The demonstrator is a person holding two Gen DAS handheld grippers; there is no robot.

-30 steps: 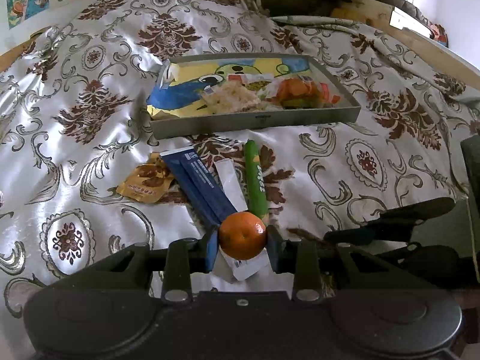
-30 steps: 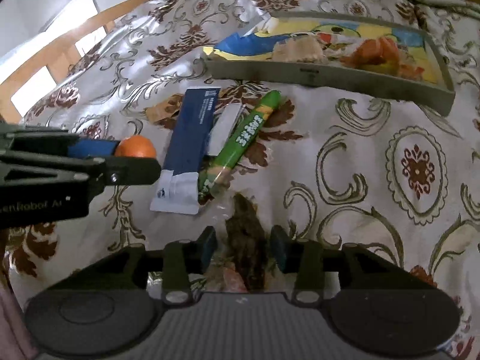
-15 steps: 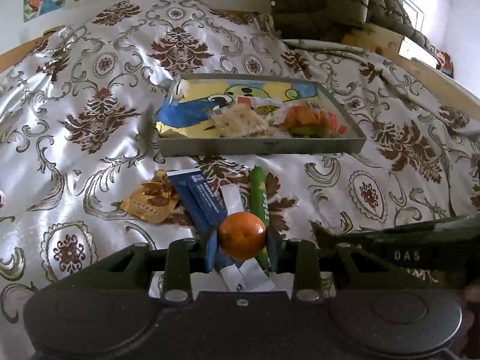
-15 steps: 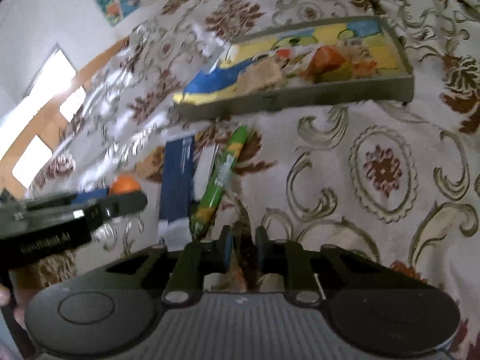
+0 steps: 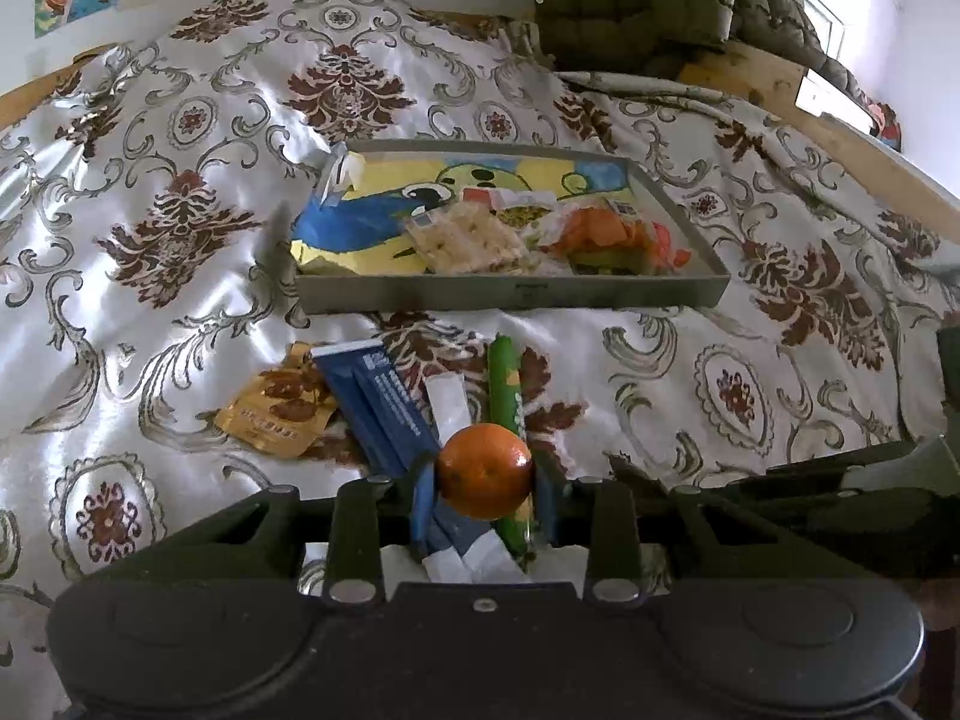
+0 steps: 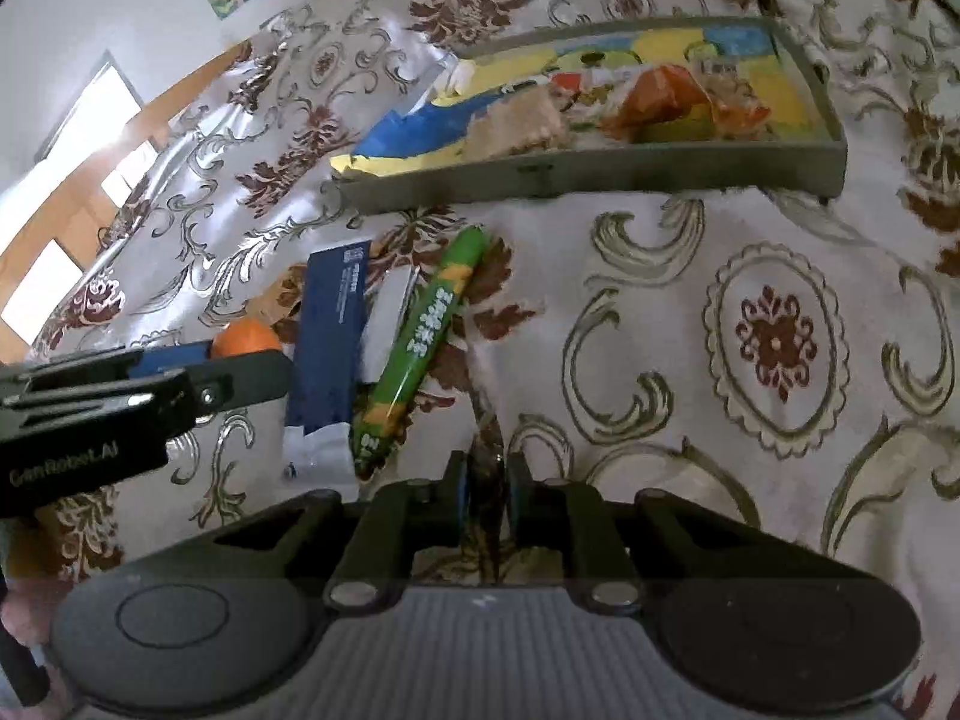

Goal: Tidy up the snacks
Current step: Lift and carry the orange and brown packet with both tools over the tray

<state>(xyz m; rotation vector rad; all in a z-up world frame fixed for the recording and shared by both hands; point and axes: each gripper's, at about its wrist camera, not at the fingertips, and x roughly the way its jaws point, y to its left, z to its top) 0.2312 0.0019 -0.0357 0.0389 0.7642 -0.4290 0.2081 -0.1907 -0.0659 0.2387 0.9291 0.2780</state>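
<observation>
Since a second ago both grippers have lifted away from the bedspread, and the right gripper, whose jaws then stood apart around a dark snack packet, has narrowed onto it so the packet is now pinched upright between the nearly closed fingers. The left gripper keeps its hold on the orange, jaws pressed against both sides of the fruit, above the loose pile of snacks. Below it on the bedspread lie a blue box, a white sachet beside it, a green stick packet and a golden pouch at the pile's left side. Beyond them sits the grey tray, its near wall facing the grippers, holding a cracker bag and orange-wrapped snacks toward its right half.
</observation>
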